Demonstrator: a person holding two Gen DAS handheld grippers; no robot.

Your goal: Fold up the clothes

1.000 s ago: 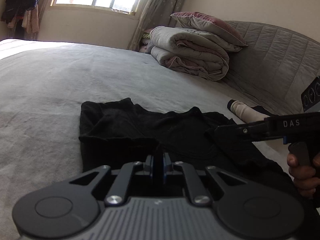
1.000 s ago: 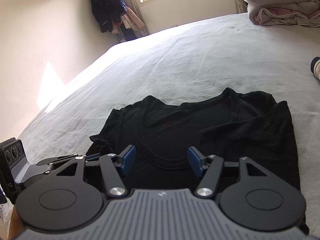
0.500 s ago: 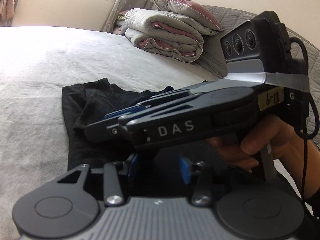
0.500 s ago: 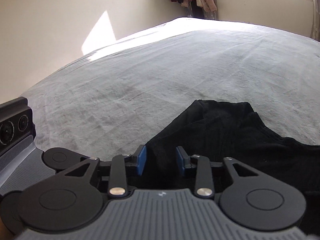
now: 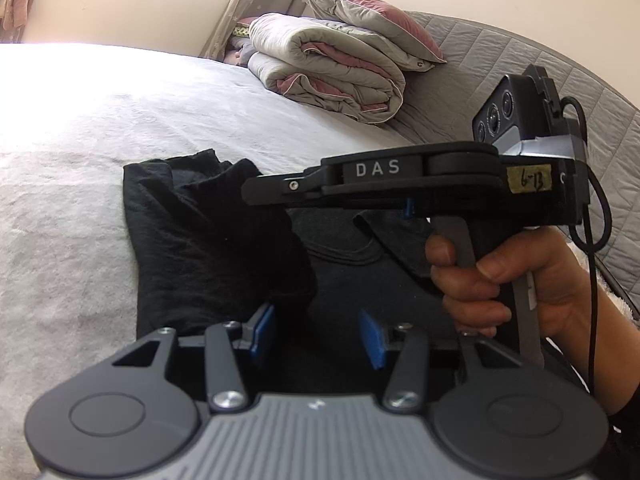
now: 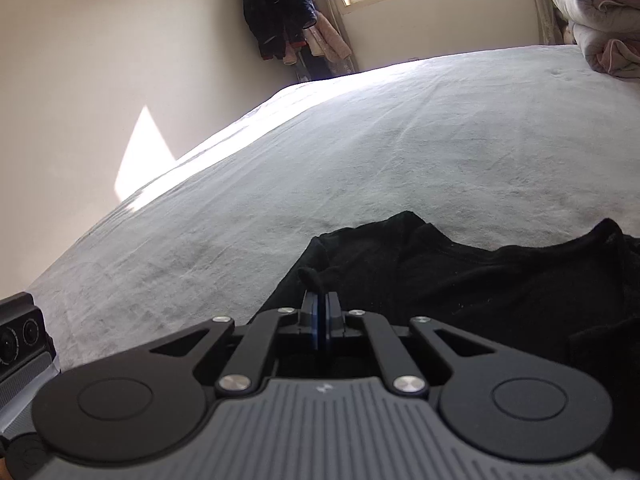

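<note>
A black T-shirt (image 5: 192, 240) lies on the grey bed cover (image 5: 80, 160). In the right wrist view the T-shirt (image 6: 500, 280) fills the lower right. My right gripper (image 6: 320, 300) is shut on a fold at its left edge, and a tuft of cloth sticks out past the pads. From the left wrist view the right gripper (image 5: 250, 190) reaches in from the right, held by a hand (image 5: 500, 280), with cloth drooping from its tip. My left gripper (image 5: 318, 332) is just below; its jaws are opening. The hanging fold dips between the blue pads (image 5: 264, 332), which do not press it.
A folded duvet with a pillow on top (image 5: 332, 76) lies at the bed's far end against a quilted headboard (image 5: 520, 64). Clothes hang (image 6: 276, 4) in the corner beside a window. A wall runs along the bed's left side. The left tool's camera block (image 6: 16, 336) shows at lower left.
The left jaws went from shut to apart. The right gripper swung over to the shirt's left edge, closed on the cloth and raised a fold in front of the left gripper.
</note>
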